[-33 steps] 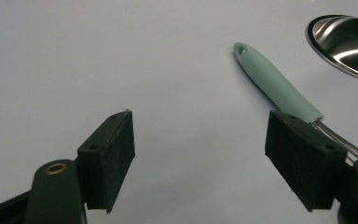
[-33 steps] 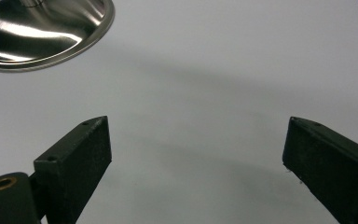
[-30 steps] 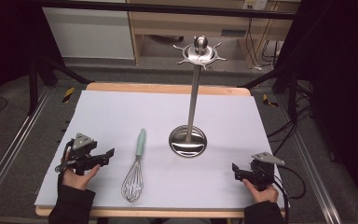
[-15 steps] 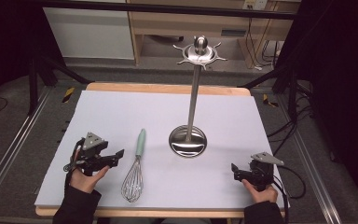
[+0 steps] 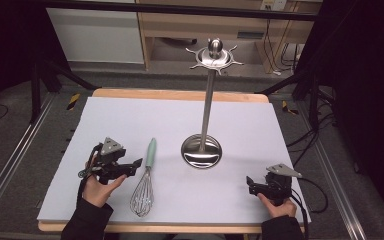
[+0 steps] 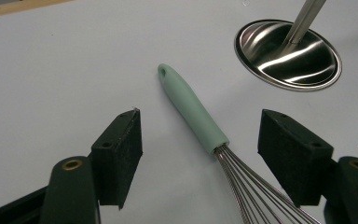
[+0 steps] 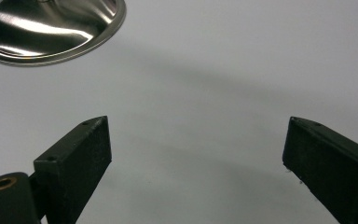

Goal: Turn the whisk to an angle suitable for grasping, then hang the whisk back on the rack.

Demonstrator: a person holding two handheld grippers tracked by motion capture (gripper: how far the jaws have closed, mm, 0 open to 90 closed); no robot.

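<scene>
A whisk (image 5: 147,172) with a mint-green handle (image 6: 192,111) and wire head lies on the white mat, left of centre. My left gripper (image 5: 134,165) hovers just left of it, jaws pointing at the handle. In the left gripper view the left gripper (image 6: 200,122) is open; its jaws have just been closing a little, with the handle lying between and beyond the pads (image 6: 126,140), untouched. A steel utensil stand (image 5: 201,151) with a tall pole and hooked top rises at mid-table. My right gripper (image 5: 250,183) rests open near the front right corner, nothing between its pads (image 7: 79,154).
The white mat (image 5: 130,115) covers most of the wooden table. The stand's round base (image 7: 51,28) lies ahead and left of the right gripper. Cables trail off the table's right side. Dark frame rails run along both sides.
My left gripper has moved right and slightly up, closing in on the whisk handle. The right gripper has stayed put.
</scene>
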